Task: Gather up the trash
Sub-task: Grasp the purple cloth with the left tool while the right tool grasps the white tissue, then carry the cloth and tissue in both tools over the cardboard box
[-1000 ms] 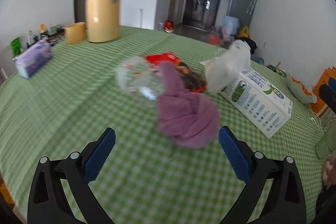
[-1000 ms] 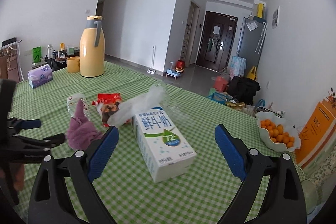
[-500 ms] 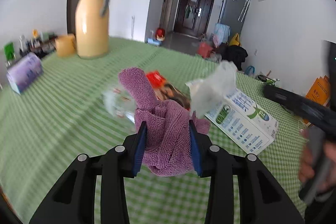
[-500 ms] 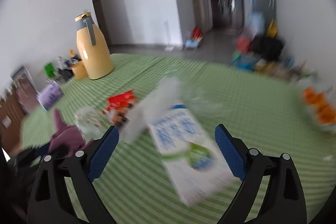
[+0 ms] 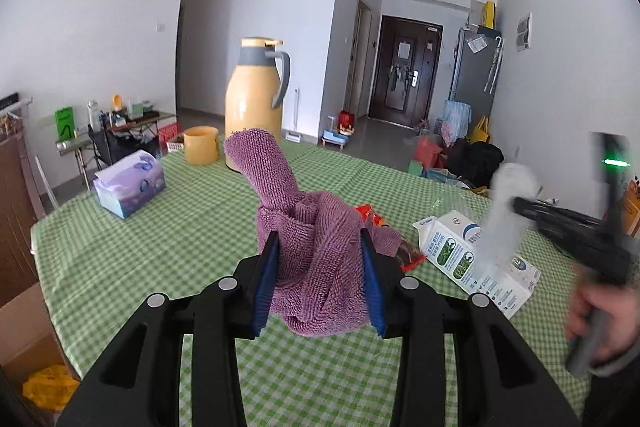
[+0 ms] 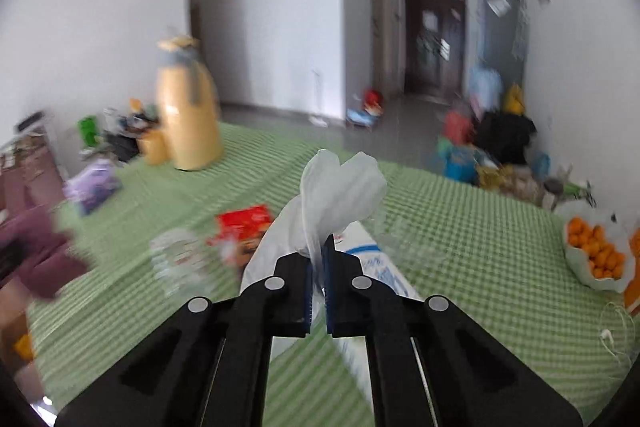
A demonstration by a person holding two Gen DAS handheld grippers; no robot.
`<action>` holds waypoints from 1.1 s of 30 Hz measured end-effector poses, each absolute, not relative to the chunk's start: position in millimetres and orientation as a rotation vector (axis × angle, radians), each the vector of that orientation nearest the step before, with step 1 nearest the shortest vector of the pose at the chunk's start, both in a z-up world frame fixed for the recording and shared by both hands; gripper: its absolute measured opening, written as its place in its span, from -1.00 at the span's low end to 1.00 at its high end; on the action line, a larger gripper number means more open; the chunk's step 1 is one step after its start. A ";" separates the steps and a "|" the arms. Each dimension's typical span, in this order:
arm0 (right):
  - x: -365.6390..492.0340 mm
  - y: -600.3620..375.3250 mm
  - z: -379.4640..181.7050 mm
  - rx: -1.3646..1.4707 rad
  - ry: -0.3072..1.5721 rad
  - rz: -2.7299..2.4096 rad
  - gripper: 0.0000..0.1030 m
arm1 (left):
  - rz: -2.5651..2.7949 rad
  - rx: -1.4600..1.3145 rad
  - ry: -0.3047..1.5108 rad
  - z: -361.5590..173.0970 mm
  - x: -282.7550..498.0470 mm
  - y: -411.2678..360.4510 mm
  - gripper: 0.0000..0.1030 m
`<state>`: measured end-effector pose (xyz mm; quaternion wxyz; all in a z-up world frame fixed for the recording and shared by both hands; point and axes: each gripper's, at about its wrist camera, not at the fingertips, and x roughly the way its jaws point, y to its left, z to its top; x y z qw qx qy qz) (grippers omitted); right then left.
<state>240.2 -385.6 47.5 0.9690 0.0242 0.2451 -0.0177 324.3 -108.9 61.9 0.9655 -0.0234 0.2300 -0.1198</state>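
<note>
The left gripper [image 5: 320, 275] is clenched on a purple cloth [image 5: 316, 247]. The blue pads [image 5: 267, 283] press the bunched cloth from both sides, and the cloth bulges out between and below the fingers, with one long end standing up above them. It looks lifted off the green checked tablecloth [image 5: 192, 227].

The right gripper [image 6: 318, 277] is clamped on a white plastic bag [image 6: 340, 195]. Its two fingers are nearly together with only a thin fold of the bag between them, and the rest of the bag puffs up above the fingertips and trails down to the left of them. From the left wrist view the bag shows as a pale blur at the tip of that gripper, above the milk carton [image 5: 472, 259].

The milk carton lies on its side on the tablecloth, just behind and below the right gripper and to the right of the left one. Beside it, toward the left, lies a red snack wrapper [image 6: 244, 223], and next to that a crumpled clear plastic piece [image 6: 176, 259]; this view is blurred, so their edges are hard to tell. In the left wrist view only a sliver of the red wrapper shows behind the cloth.

Farther back on the table stand a yellow thermos jug [image 5: 256, 103] and a yellow cup [image 5: 201, 145] just beside it, with a purple tissue box [image 5: 130, 185] nearer the left edge. A bowl of oranges [image 6: 596, 255] sits at the right edge.
</note>
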 end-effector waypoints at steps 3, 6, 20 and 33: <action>193.6 -391.8 61.1 0.043 0.452 -0.045 -0.92 | -0.266 -0.050 0.463 63.6 316.9 -115.7 -0.30; 175.3 -401.3 68.8 0.041 0.442 -0.076 -0.92 | -0.286 -0.051 0.476 65.3 313.1 -129.5 -0.30; 160.9 -381.6 82.7 0.030 0.441 -0.063 -0.91 | -0.277 -0.046 0.443 79.0 286.1 -121.4 -0.30; 205.8 -269.9 62.7 -0.033 0.505 0.160 -0.91 | -0.030 -0.062 0.418 68.8 273.0 -5.5 -0.29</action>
